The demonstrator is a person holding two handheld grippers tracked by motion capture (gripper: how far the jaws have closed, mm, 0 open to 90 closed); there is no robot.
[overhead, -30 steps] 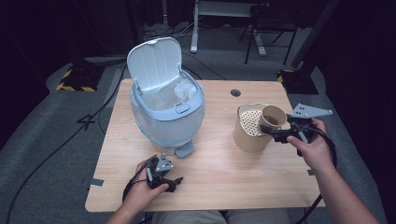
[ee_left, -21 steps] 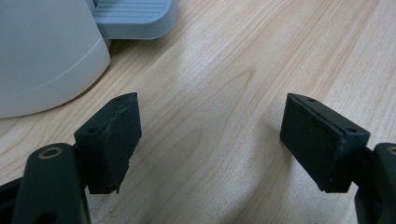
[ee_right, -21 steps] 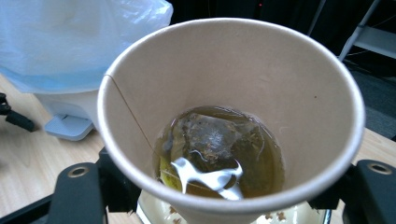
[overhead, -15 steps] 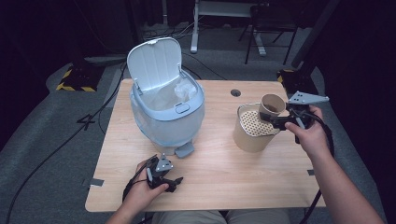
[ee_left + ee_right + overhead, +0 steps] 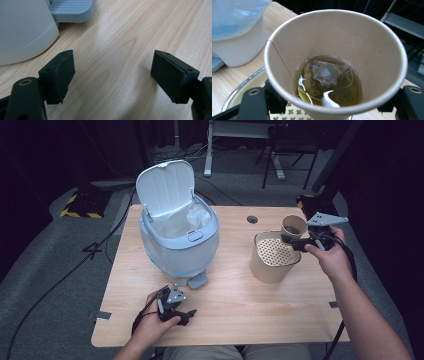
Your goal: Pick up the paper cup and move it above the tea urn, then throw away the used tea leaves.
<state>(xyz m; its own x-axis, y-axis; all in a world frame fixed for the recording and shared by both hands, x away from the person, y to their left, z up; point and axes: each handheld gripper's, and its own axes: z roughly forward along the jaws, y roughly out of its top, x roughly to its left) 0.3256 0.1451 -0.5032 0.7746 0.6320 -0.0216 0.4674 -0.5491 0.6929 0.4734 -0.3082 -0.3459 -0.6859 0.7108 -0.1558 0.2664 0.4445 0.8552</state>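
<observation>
My right gripper (image 5: 292, 240) is shut on a brown paper cup (image 5: 293, 226) (image 5: 337, 62), held upright above the far rim of a tan bucket (image 5: 272, 257) with a perforated insert. Inside the cup a used tea bag (image 5: 325, 73) lies in a little brownish liquid, its string running up the wall. At the table's front left my left gripper (image 5: 186, 312) (image 5: 112, 80) rests low over the wood, jaws open and nothing between them. A pale blue pedal bin (image 5: 177, 237) stands at the back left with its lid up and a clear bag inside.
The bin's foot pedal (image 5: 197, 280) (image 5: 71, 10) juts toward the left gripper. The wooden table (image 5: 235, 305) has a cable hole (image 5: 252, 219) behind the bucket. Cables trail off both grippers; dark floor and chair legs lie beyond the far edge.
The right hand has carried the cup toward the far side of the bucket and a little higher. The left hand has stayed where it was.
</observation>
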